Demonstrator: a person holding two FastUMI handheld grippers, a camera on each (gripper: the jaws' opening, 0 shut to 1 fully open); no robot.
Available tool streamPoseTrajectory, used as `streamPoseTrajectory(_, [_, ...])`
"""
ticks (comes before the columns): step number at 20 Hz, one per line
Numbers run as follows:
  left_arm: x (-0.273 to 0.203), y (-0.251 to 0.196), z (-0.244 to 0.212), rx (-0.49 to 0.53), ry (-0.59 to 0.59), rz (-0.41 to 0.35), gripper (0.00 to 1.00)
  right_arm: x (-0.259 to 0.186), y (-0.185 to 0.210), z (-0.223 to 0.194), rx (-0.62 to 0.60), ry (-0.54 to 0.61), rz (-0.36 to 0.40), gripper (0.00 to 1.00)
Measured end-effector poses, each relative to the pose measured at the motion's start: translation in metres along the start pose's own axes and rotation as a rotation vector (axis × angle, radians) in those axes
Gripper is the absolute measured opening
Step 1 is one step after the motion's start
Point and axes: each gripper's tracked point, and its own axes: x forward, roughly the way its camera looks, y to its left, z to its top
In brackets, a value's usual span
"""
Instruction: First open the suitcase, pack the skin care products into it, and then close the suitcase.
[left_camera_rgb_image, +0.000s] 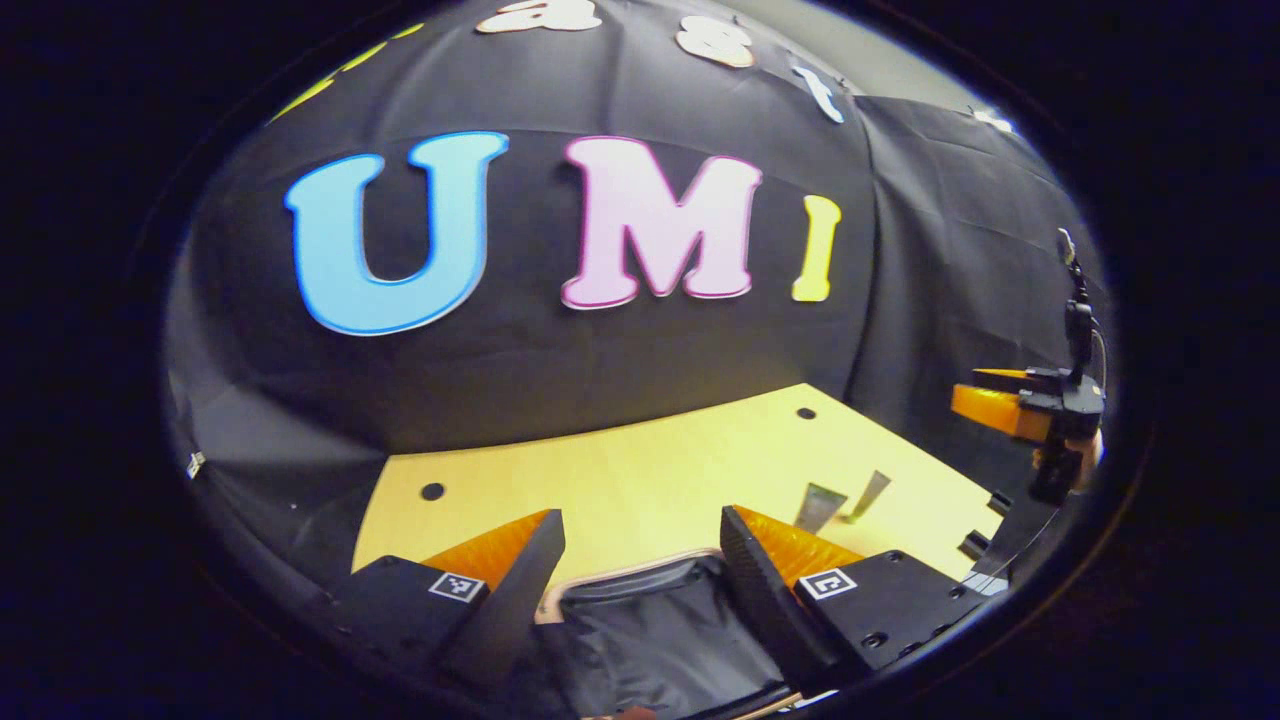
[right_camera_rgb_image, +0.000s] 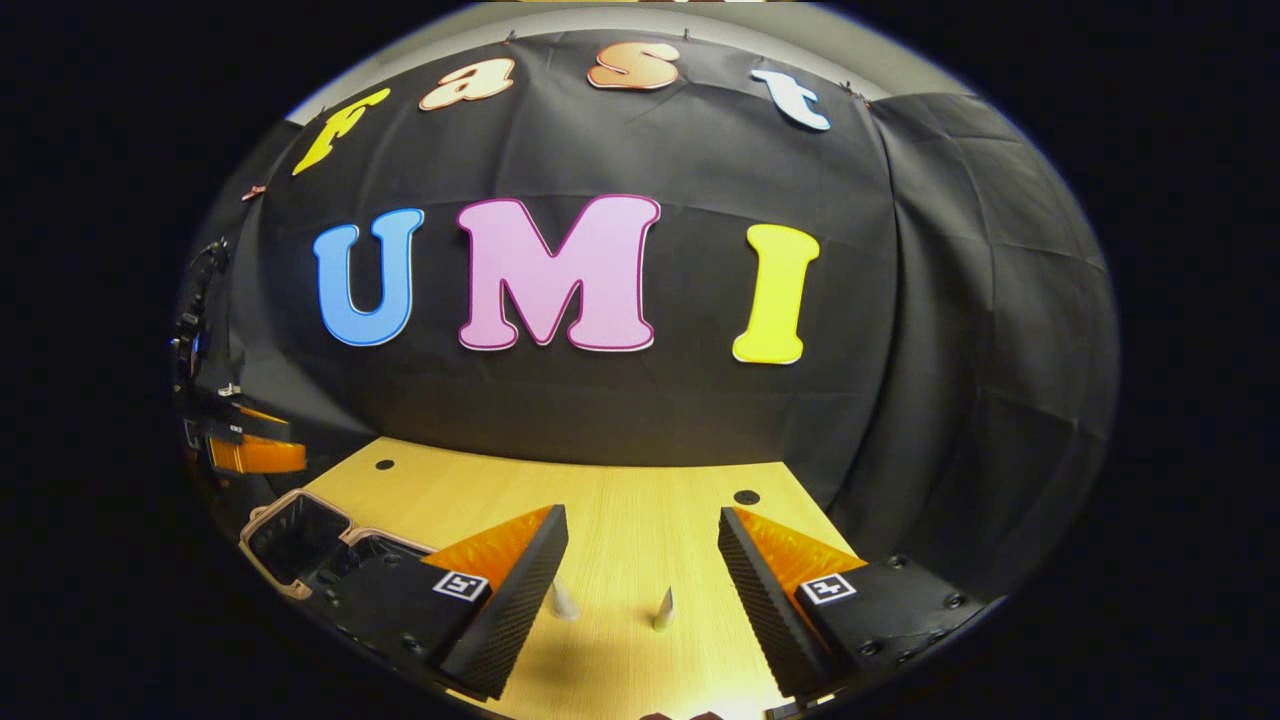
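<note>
Wooden table (right_camera_rgb_image: 620, 500) bears open suitcase (left_camera_rgb_image: 650, 620), two tubes (right_camera_rgb_image: 665, 608); left tool (left_camera_rgb_image: 640, 550), right tool (right_camera_rgb_image: 640, 550) agape, empty.

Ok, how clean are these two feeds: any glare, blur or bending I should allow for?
Left gripper view: strong fisheye bending of the table edge, the open suitcase lining dark but sharp. Right gripper view: two skin care tubes cast soft shadows, a bright glare patch lies on the wood at the bottom edge, and the suitcase is squeezed at the rim.
</note>
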Motion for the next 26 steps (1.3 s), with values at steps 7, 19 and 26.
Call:
streamPoseTrajectory(7, [0.106,-0.134,-0.076,0.039,0.284,-0.219,0.98,0.004,-0.021,-0.042,0.041,0.07,0.066,0.96])
streamPoseTrajectory(19, [0.228,-0.142,-0.154,0.099,0.549,-0.022,0.81,0.021,-0.056,-0.133,0.066,0.272,0.186,0.98])
streamPoseTrajectory(26, [0.214,-0.165,-0.132,0.042,0.539,-0.073,0.49,0.069,-0.042,-0.204,0.019,0.415,0.272,0.98])
